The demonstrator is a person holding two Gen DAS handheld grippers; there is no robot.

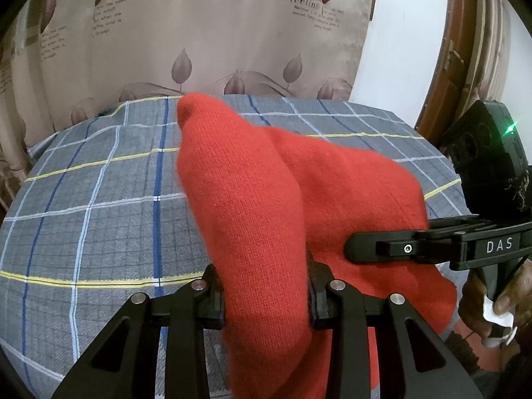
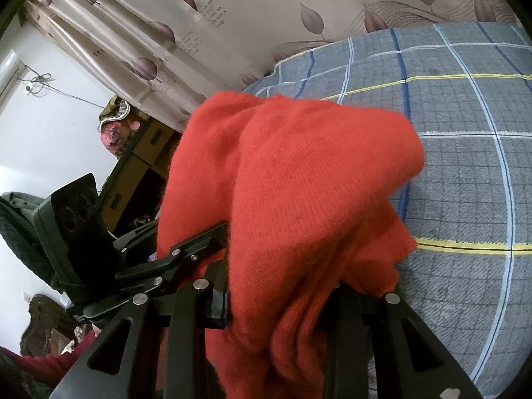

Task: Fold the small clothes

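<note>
Red knit garment (image 1: pixel 252 199): hanging lifted over plaid bedcover (image 1: pixel 99 173). Left gripper (image 1: pixel 266 296), right gripper (image 2: pixel 282 296): both clamping bunched edge. Step: carrying fold over. Next: lowering onto bedcover, aligning edges.

Knit garment (image 1: pixel 252 199) solid orange-red; bed cover (image 1: pixel 99 183) grey, checked with white, blue, yellow lines; curtain (image 1: pixel 216 40) beige, brown leaf print, dark lettering; grippers black; wall (image 1: pixel 399 50) white
</note>
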